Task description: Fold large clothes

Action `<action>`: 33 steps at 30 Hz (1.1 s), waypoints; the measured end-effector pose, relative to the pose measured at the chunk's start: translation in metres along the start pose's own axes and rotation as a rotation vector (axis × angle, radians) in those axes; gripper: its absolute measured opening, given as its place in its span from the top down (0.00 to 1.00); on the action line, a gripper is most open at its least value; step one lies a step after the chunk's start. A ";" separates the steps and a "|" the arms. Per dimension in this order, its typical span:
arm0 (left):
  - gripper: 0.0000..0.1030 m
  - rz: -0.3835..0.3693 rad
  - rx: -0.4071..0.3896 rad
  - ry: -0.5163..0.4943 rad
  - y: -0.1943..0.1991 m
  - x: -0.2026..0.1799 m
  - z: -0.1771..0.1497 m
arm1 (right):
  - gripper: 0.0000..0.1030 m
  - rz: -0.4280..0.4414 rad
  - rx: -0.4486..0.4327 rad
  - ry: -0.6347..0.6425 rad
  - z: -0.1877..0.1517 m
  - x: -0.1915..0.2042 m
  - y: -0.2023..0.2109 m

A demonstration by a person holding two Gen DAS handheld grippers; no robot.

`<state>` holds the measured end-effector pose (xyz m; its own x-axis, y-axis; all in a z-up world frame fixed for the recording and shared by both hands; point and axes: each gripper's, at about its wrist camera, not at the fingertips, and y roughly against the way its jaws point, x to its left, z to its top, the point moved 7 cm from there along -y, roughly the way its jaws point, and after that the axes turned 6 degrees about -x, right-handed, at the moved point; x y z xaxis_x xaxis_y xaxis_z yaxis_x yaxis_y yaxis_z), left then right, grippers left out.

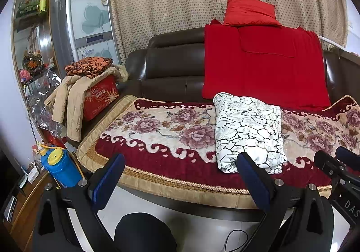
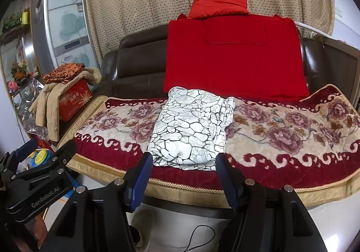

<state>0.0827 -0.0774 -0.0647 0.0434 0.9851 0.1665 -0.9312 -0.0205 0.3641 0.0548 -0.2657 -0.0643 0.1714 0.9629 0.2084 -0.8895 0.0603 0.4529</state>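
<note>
A folded white garment with a dark crackle pattern (image 1: 247,135) lies on the floral sofa cover (image 1: 171,130); in the right wrist view it (image 2: 191,128) sits straight ahead. My left gripper (image 1: 180,171) is open and empty, held off the sofa's front edge, left of the garment's near end. My right gripper (image 2: 183,168) is open and empty, with its fingertips just short of the garment's near edge. The right gripper shows at the left wrist view's right edge (image 1: 337,166), the left gripper at the right wrist view's left edge (image 2: 45,153).
A red blanket (image 1: 265,65) and red pillow (image 1: 249,10) rest against the brown leather sofa back (image 1: 171,60). A red box (image 1: 101,98) with a beige coat and orange cloth stands left. A blue bottle (image 1: 60,166) and a cabinet are at far left.
</note>
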 end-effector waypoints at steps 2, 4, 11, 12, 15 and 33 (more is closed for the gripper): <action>0.04 -0.004 0.003 0.000 0.000 -0.001 -0.001 | 0.39 0.002 0.002 -0.006 -0.001 0.000 0.000; 0.04 -0.014 0.012 -0.002 0.000 -0.002 -0.002 | 0.39 -0.003 0.007 -0.005 -0.002 0.001 0.000; 0.04 -0.027 0.029 -0.020 0.004 -0.007 -0.014 | 0.39 -0.022 0.033 -0.033 -0.010 -0.006 -0.002; 0.04 -0.027 0.032 -0.026 0.004 -0.008 -0.016 | 0.39 -0.022 0.038 -0.036 -0.011 -0.007 -0.003; 0.04 -0.029 0.043 -0.038 0.003 -0.009 -0.021 | 0.39 -0.027 0.044 -0.034 -0.014 -0.008 -0.002; 0.04 -0.037 0.042 -0.034 0.003 -0.007 -0.021 | 0.39 -0.027 0.041 -0.024 -0.015 -0.005 0.003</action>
<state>0.0723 -0.0804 -0.0837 0.0902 0.9790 0.1829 -0.9127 0.0078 0.4085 0.0450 -0.2666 -0.0767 0.2059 0.9543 0.2165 -0.8662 0.0748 0.4941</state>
